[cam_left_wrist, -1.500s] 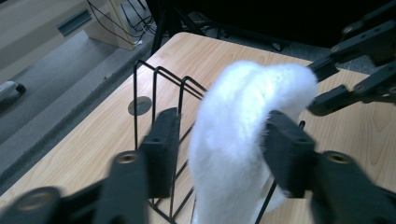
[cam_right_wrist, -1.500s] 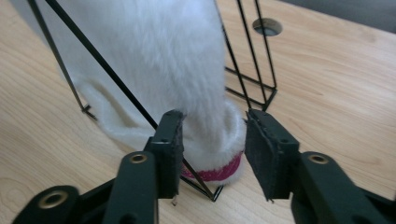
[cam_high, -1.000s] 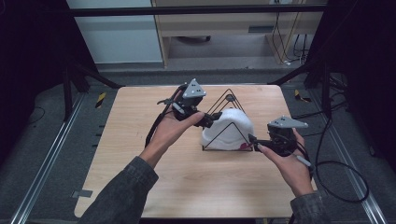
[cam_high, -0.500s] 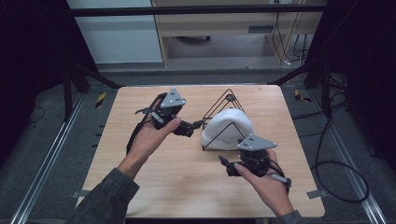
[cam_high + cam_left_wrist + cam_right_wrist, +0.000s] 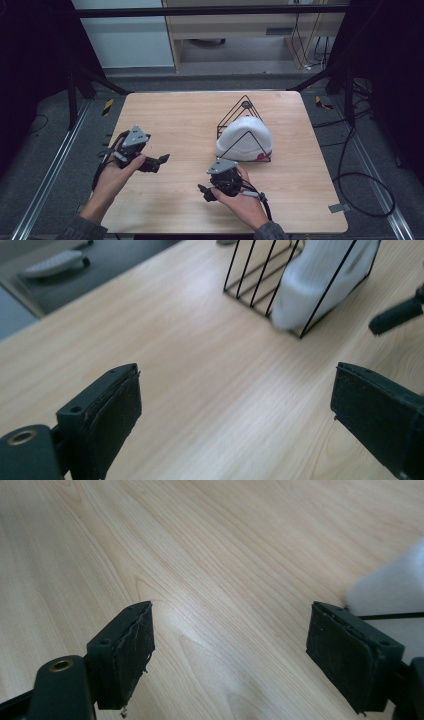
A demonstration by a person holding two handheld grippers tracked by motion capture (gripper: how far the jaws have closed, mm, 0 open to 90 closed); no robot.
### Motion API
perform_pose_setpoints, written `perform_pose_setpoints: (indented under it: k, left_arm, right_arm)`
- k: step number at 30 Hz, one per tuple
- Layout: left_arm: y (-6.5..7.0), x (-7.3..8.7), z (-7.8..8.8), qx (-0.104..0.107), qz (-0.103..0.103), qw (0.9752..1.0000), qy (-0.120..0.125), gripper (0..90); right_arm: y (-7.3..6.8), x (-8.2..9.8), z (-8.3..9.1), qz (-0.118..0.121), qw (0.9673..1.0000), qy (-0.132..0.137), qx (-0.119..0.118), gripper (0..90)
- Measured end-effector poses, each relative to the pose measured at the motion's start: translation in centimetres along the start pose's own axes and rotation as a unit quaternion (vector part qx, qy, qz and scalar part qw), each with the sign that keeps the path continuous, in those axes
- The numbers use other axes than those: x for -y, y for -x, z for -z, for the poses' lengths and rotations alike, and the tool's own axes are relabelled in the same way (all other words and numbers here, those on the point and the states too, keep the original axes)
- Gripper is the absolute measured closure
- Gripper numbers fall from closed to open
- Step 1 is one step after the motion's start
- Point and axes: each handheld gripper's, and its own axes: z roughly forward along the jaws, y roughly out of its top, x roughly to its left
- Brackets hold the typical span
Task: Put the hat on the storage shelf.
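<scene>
High view: the wooden table (image 5: pixel 180 120) carries a black wire rack (image 5: pixel 243 131) toward its far right, with a white cap (image 5: pixel 244 139) tucked inside, its long side running along the rack. The right gripper (image 5: pixel 209 192) sits just in front of the rack and is the nearer of the two; its jaws point left, away from the cap, which lies behind and to the right of them. The left gripper (image 5: pixel 159 162) hovers well apart on the table's left side, jaws aimed right toward the rack. In both gripper views the jaws stand wide apart and hold nothing. Both forearms reach in low from the near edge, and the hands grip the tools from behind.
</scene>
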Motion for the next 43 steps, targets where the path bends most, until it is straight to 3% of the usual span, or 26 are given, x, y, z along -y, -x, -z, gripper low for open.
perform_pose_setpoints:
  k: [3,4,5,6,8,9,10,16,26,31,34,43]
  left_arm:
    - [-0.1,2.6,0.1,-0.005,-0.003,0.9998,-0.019,5.5]
    - [-0.1,2.6,0.1,-0.005,-0.003,0.9998,-0.019,5.5]
    - [-0.1,4.4,0.1,-0.006,0.003,0.9996,-0.029,5.6]
    - [-0.1,4.4,0.1,-0.006,0.003,0.9996,-0.029,5.5]
    - [-0.1,7.0,-0.2,-0.006,0.013,0.9991,-0.040,5.5]
    - [-0.1,7.0,-0.2,-0.006,0.013,0.9991,-0.040,5.5]
    - [-0.2,8.7,-0.7,-0.007,0.023,0.9985,-0.049,5.5]
    - [-0.9,11.8,-1.6,-0.011,0.065,0.9964,-0.054,5.5]
    - [-1.8,14.1,-3.1,-0.022,0.095,0.9934,-0.061,5.5]
    - [-2.0,14.4,-3.3,-0.029,0.101,0.9929,-0.056,4.6]
    - [-2.0,14.3,-3.5,-0.035,0.092,0.9931,-0.064,4.2]
    - [-2.1,14.2,-3.8,-0.035,0.091,0.9928,-0.070,0.0]
  right_arm:
    - [0.0,0.2,-1.3,-0.011,0.9999,-0.009,-0.005,19.2]
    - [0.0,0.2,-1.3,-0.011,0.9999,-0.009,-0.005,19.2]
    - [0.1,0.4,-2.0,-0.019,0.9997,-0.011,-0.006,19.2]
    - [0.1,0.4,-2.0,-0.019,0.9997,-0.011,-0.006,19.2]
    - [0.1,0.8,-2.8,-0.025,0.9995,-0.019,-0.004,19.0]
    - [0.1,0.8,-2.8,-0.025,0.9995,-0.019,-0.004,19.0]
    - [0.1,0.9,-3.1,-0.026,0.9994,-0.022,-0.004,18.9]
    - [0.1,1.1,-4.9,-0.041,0.9988,-0.027,0.000,17.9]
    - [0.2,1.6,-6.4,-0.059,0.9978,-0.025,0.016,16.6]
    - [0.0,1.9,-6.9,-0.059,0.9977,-0.020,0.027,15.0]
    - [-0.2,1.9,-7.1,-0.054,0.9976,-0.017,0.040,13.5]
    - [-0.3,2.0,-7.1,-0.056,0.9973,-0.018,0.043,13.4]
